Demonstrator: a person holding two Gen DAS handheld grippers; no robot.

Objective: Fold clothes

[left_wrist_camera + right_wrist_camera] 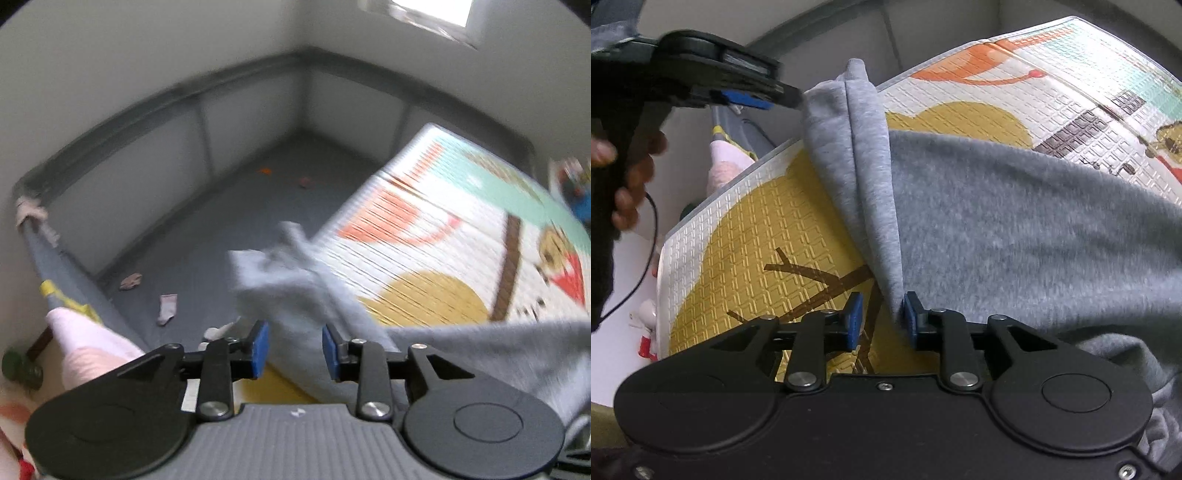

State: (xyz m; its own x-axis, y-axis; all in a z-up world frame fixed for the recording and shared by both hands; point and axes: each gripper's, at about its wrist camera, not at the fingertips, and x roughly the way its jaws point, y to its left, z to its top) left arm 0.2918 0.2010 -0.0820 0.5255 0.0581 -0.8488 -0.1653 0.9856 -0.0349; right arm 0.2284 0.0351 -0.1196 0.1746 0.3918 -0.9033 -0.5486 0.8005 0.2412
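A grey sweatshirt (pixel 1015 206) lies on a patterned play mat (pixel 768 229). One folded part, a sleeve or edge with a ribbed cuff (pixel 857 74), runs toward the mat's far edge. My right gripper (pixel 882 319) is open, its blue pads either side of the fold's near end, the right pad touching the cloth. My left gripper (pixel 295 349) is open with the grey cloth (pixel 288 291) between and beyond its pads; it also shows in the right wrist view (pixel 746 98) at the top left, beside the cuff.
The mat (pixel 443 236) lies on a grey floor (pixel 236 206) fenced by a low grey-framed wall. Small socks (pixel 167 308) lie scattered on the floor. Pink cloth (pixel 88 350) hangs at the left. Toys sit at the far right (pixel 572 184).
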